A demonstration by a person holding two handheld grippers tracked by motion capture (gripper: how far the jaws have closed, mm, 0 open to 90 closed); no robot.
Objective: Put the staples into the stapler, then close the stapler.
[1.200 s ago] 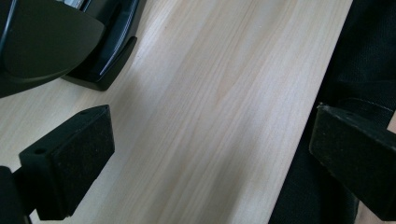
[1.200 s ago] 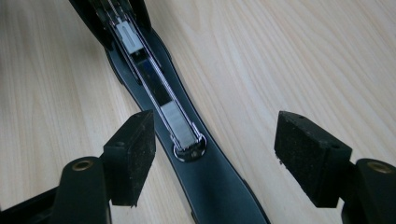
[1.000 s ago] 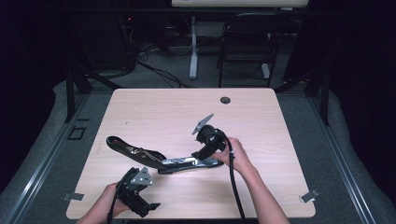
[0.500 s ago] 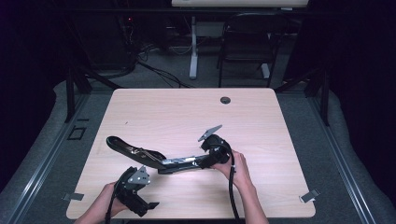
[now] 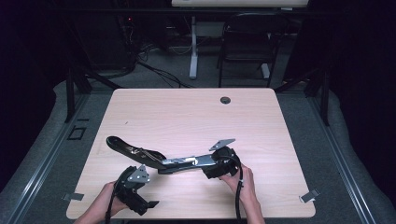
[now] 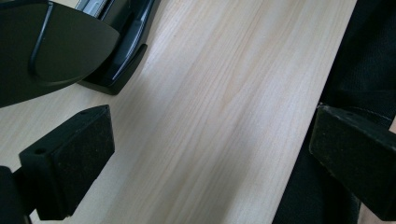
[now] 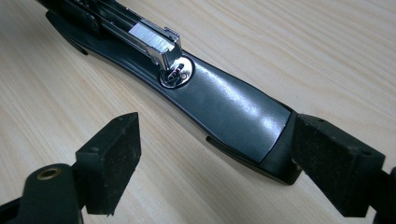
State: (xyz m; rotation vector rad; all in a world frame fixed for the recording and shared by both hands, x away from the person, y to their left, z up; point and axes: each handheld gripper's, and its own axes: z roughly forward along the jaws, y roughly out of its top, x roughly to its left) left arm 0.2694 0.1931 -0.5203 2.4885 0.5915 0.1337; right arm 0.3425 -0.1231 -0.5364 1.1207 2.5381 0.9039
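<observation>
Near the table's (image 5: 187,112) front edge we see a long black stapler (image 5: 163,161) lying opened out flat. Our right gripper (image 7: 212,161) has just been opening its jaws, now spread around the stapler's base end without pressing it. Our left gripper (image 6: 205,154), also spread, hovers over bare wood at the front-left.

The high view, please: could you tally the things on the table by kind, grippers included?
Stapler, black, opened out flat: 1
Handheld grippers, left gripper and right gripper: 2
Round grommet in the tabletop: 1
Total: 4
</observation>
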